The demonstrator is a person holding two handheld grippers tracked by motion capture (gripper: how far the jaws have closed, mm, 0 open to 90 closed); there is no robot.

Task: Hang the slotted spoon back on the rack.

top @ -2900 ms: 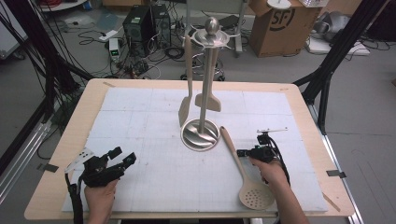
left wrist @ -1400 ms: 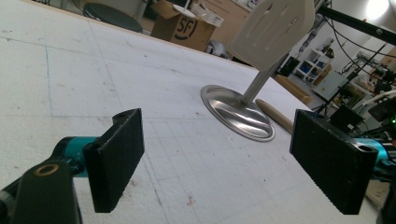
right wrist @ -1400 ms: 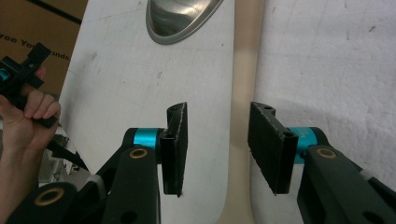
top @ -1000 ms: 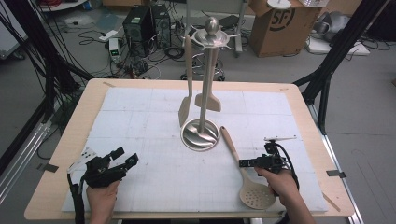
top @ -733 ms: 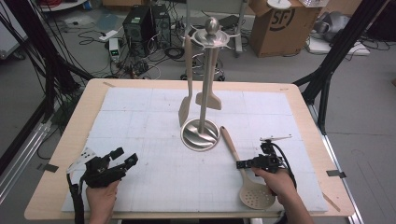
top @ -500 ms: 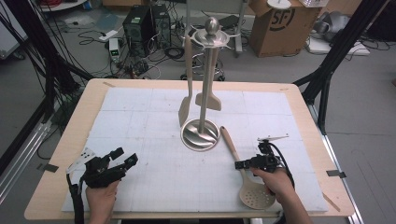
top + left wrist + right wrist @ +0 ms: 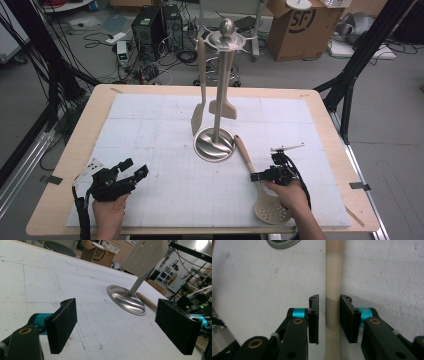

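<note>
Your right gripper (image 7: 329, 320) straddles the spoon handle (image 7: 333, 277), jaws not yet clamped; squeeze evenly. Left gripper (image 7: 117, 327) stays wide open.

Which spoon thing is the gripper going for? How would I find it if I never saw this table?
Find the shiny metal stand in the middle of the white mat. Just right of its round base, a slotted spoon lies flat, with the right gripper straddling its wooden handle. The two other utensils hang from the stand; this one lies down and has holes in its head.
</note>
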